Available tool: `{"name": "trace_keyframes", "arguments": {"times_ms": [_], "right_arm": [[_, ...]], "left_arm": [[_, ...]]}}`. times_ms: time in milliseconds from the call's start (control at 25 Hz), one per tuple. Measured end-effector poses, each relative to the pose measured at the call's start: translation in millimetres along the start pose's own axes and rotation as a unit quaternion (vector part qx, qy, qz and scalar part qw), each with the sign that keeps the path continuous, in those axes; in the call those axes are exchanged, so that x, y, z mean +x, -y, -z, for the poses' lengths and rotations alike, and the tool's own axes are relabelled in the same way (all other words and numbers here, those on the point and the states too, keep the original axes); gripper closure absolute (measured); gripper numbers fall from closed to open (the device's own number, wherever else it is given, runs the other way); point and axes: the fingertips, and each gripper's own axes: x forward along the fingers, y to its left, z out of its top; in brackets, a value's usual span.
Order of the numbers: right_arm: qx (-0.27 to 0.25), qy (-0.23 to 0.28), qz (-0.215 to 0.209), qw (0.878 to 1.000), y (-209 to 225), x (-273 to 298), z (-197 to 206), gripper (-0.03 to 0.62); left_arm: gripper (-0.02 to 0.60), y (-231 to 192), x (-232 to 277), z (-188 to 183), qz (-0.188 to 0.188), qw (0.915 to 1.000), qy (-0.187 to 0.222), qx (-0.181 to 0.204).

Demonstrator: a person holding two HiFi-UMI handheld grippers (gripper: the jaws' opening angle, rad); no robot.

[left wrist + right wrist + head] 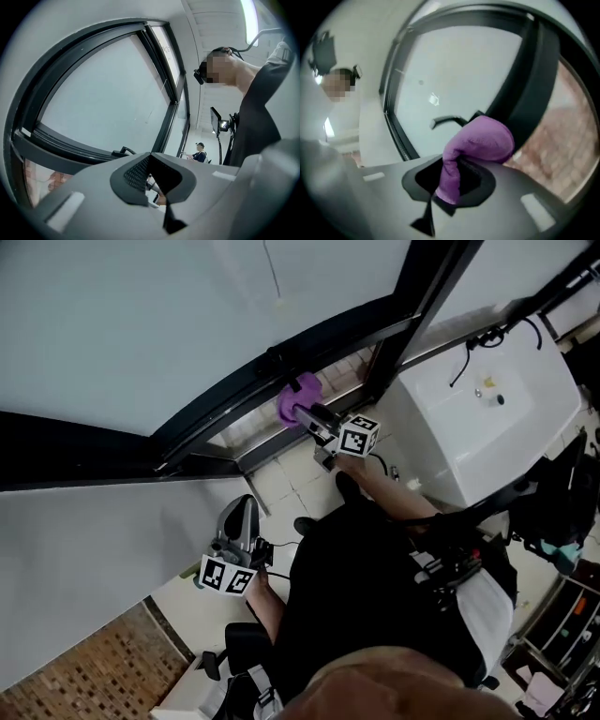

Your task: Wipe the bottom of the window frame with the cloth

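Room: you stand at a big pane of glass (141, 315) in a dark window frame (234, 395). A pale tiled ledge (291, 474) runs below it, a white counter (487, 418) sits to the right, and brick-pattern floor (103, 662) shows at the near left.
Cloth: the purple cloth (298, 399) is bunched against the bottom rail of the frame, just left of the upright.
Right gripper: your right gripper (314, 418) is clamped on the cloth, with a wad bulging past its tips.
Left gripper: your left gripper (242, 510) hangs low near your body, well apart from the frame, its jaws together on nothing.
Progress: the wipe looks under way, with the cloth on the rail.
Done so far: no clean or dirty stretch can be told apart.
Left to do: likely the long run of rail toward the left.
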Motion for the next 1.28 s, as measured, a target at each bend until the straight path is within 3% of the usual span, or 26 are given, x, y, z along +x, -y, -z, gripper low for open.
{"name": "trace_keyframes", "arguments": {"times_ms": [160,320,440,840,1080,1200,1280], "right_arm": [[-0.199,0.022,0.047,0.979,0,43,-30,0.53],[-0.272,0.032,0.092,0.957,6,77,-44,0.53],[-0.317,0.038,0.103,0.942,8,81,-47,0.53],[-0.407,-0.003,0.076,0.91,-17,33,-32,0.531],[-0.403,0.012,0.011,0.915,-96,-36,-33,0.531],[-0.39,0.0,0.041,0.92,-90,-44,-58,0.531],[-0.415,-0.008,0.07,0.907,-75,-31,-84,0.53]], "left_arm": [[0.581,13,6,9,-0.003,0.9999,-0.013,0.0],[0.581,16,6,8,-0.009,0.9997,-0.02,0.006],[0.581,17,4,8,-0.018,0.9996,-0.022,0.009],[0.581,8,4,9,-0.019,0.9994,-0.029,0.006],[0.581,3,18,13,0.002,0.9992,-0.04,0.005],[0.581,4,24,14,0.012,0.9991,-0.041,0.004],[0.581,7,28,14,0.02,0.9989,-0.041,0.005]]}}
